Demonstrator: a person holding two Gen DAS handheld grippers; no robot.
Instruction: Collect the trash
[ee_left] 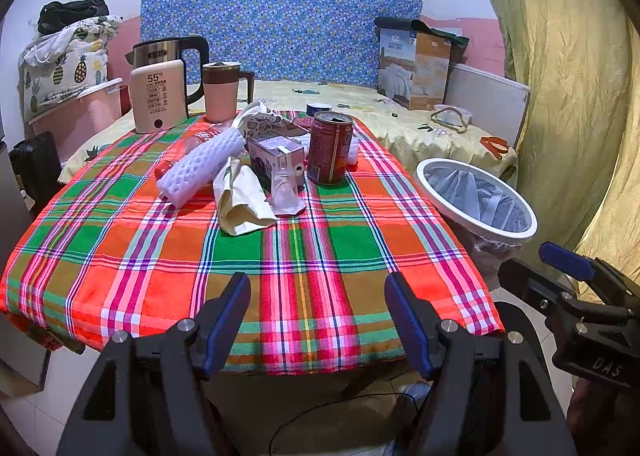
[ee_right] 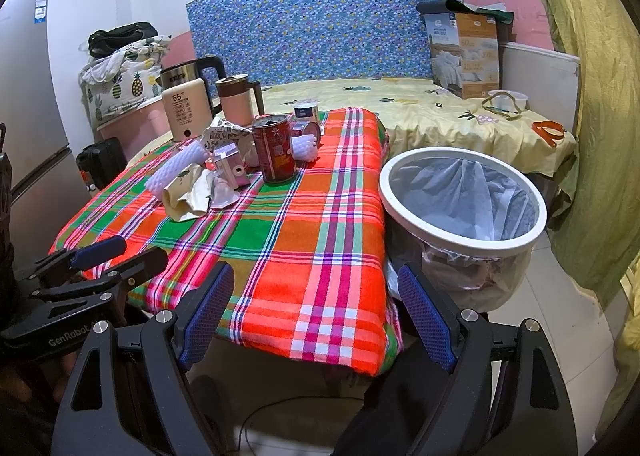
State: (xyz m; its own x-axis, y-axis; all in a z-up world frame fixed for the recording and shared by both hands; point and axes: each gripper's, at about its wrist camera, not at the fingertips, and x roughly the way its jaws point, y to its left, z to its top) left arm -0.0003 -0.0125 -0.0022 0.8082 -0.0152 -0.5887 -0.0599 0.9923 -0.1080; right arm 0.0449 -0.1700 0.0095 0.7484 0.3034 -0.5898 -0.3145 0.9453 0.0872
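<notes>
I hold my left gripper (ee_left: 318, 320) and right gripper (ee_right: 316, 310) spread wide and empty, short of the plaid table (ee_left: 160, 256). Trash clusters around the red can (ee_left: 330, 148) mid-table; the lined bin (ee_right: 462, 196) stands just right of the table.

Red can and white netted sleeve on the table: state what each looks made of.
Red can: likely metal, with a glossy printed wall and a punched silvery top. White netted sleeve: seemingly soft foam mesh, matte, with a dimpled lattice surface.
</notes>
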